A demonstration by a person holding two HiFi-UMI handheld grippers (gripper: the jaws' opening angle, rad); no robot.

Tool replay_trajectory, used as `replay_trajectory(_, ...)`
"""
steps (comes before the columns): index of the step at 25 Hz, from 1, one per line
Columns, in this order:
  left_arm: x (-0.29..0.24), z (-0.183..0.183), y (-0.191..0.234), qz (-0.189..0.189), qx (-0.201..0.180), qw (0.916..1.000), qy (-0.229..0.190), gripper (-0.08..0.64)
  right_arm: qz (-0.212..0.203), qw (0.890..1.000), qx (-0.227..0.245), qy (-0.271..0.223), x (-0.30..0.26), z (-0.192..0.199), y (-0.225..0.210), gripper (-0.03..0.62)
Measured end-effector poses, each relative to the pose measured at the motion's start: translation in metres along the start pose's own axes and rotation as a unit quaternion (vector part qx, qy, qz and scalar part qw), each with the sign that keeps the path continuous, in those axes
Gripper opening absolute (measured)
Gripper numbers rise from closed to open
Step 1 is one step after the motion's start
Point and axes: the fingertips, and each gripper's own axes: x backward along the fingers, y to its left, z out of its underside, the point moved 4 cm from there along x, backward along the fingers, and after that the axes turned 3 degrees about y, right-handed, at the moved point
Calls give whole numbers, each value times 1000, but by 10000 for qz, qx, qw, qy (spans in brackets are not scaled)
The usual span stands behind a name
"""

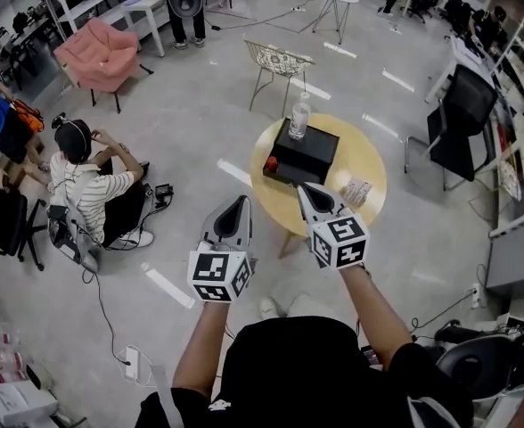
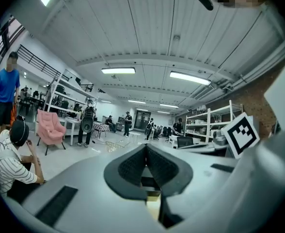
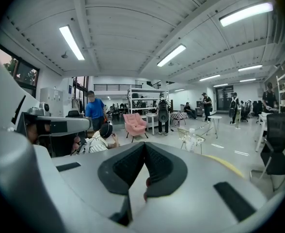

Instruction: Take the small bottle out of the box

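The left gripper (image 1: 235, 206) has its jaws pressed together on nothing. It is held short of the table (image 1: 369, 154), on the near left and off its edge. I take it as parked while the other tool leads. In its own view the left gripper (image 2: 146, 149) points over the room, not at the box.

The right gripper (image 1: 307, 189) is also closed and empty. Its tip hangs over the table's near edge, just short of the box (image 1: 305, 156). It is not touching the box, and seems lined up for a reach. From the right gripper (image 3: 144, 148) view, the bottle (image 3: 191, 139) stands ahead and a little right.

The bottle (image 1: 298, 119) rises upright from the far left part of the box, its top well clear, so a side grip looks easy. I cannot tell how deep it sits. The jaws would have to open first.

A red knob (image 1: 271, 163) sits at the box's near left corner. A card (image 1: 356, 191) lies on the table to the right.
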Motion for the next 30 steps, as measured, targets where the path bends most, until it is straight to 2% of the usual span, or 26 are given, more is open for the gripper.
replay_trajectory(13, -27, 6, 16, 52, -10, 10000, 76, 9, -9, 10000, -43, -55, -28, -3, -12, 2)
replay_trajectory(30, -150, 29, 19, 126, 1, 9984, 560, 9, -49, 9993, -308, 189, -92, 2, -110, 2)
